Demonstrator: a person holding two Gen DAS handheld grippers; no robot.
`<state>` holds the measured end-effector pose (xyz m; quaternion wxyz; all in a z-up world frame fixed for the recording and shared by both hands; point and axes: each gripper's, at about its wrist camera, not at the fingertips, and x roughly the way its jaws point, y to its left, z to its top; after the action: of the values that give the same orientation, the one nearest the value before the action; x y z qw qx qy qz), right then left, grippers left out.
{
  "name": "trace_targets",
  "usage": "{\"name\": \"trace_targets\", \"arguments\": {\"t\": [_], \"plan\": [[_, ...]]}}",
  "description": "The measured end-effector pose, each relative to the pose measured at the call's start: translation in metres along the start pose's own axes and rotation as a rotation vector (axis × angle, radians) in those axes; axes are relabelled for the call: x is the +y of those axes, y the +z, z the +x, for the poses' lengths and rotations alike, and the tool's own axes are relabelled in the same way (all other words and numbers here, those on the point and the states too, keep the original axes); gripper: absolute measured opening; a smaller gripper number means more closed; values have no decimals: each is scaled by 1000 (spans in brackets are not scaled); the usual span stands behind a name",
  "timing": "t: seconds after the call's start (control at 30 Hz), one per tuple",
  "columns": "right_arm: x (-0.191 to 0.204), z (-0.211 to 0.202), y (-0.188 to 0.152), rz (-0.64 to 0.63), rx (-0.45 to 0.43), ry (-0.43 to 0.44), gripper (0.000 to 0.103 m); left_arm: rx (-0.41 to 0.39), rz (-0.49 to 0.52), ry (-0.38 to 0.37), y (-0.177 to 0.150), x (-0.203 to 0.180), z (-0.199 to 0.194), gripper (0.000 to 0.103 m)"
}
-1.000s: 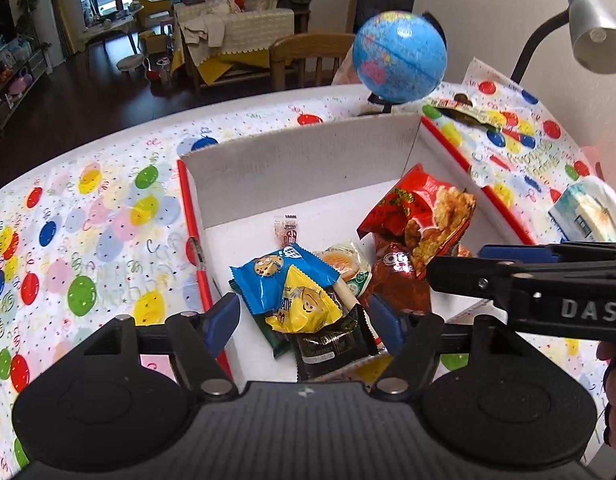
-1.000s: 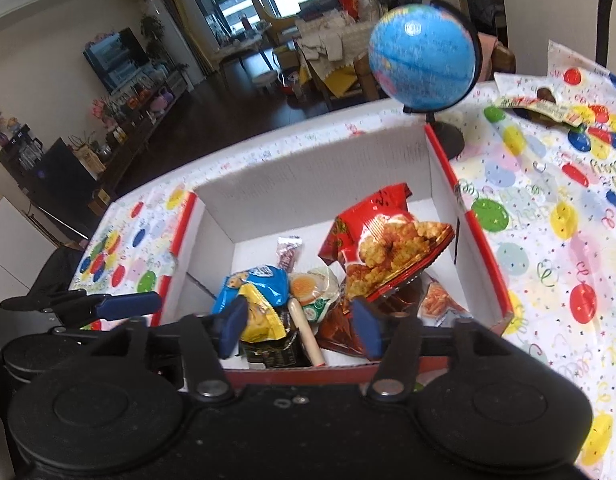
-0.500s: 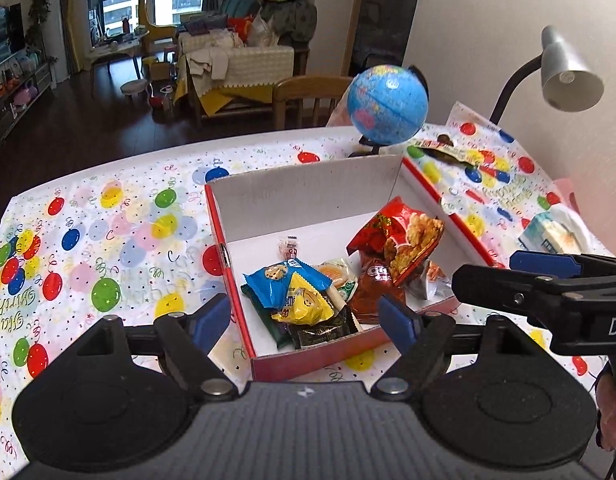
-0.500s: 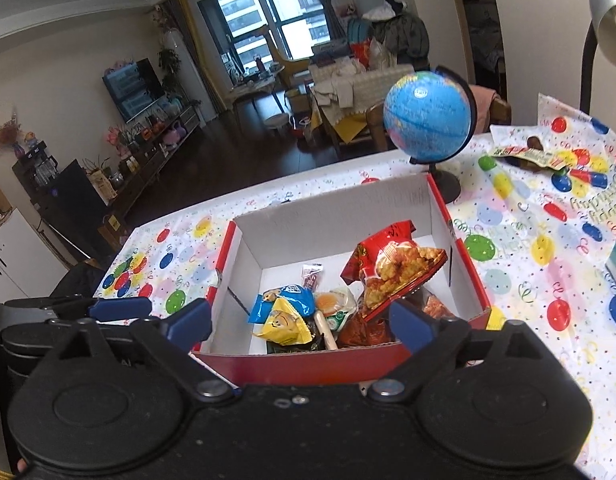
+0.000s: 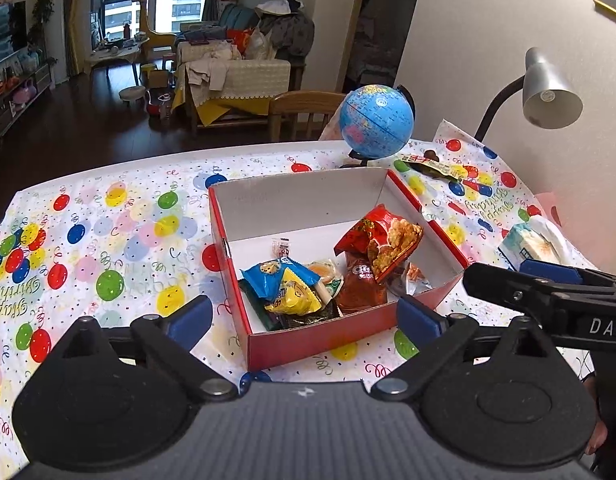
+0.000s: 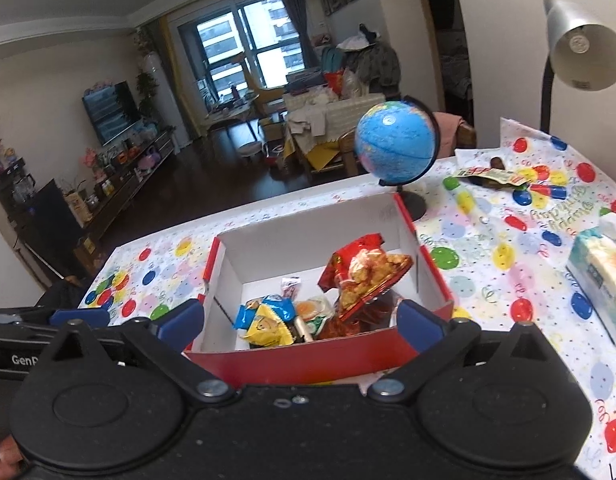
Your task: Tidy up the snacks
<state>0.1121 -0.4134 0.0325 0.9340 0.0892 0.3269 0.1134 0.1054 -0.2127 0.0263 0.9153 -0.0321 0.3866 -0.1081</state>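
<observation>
Left gripper [image 5: 302, 318] and right gripper [image 6: 300, 326] both released, jaws just opened wide, nothing between them. Snacks sat piled in red box [image 5: 308, 342], frame centre. I judged gathering done (one wrapper [image 5: 428, 164] lay upper right, by globe [image 5: 378, 120]). Good finish meant lifting clear without snagging box rim.

Left gripper [image 5: 304, 316] & right gripper [image 6: 300, 322]: both angled down, fingers just spread wide, nothing between.
</observation>
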Motion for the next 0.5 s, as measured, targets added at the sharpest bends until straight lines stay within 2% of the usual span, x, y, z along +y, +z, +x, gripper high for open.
{"name": "trace_targets", "arguments": {"t": [0.13, 0.5], "plan": [[-1, -8, -3, -8, -36, -21, 103, -4, -1, 4, -1, -2, -3, 99], [0, -8, -7, -40, -45, -61, 103, 2, 0, 15, -1, -4, 1, 99]]}}
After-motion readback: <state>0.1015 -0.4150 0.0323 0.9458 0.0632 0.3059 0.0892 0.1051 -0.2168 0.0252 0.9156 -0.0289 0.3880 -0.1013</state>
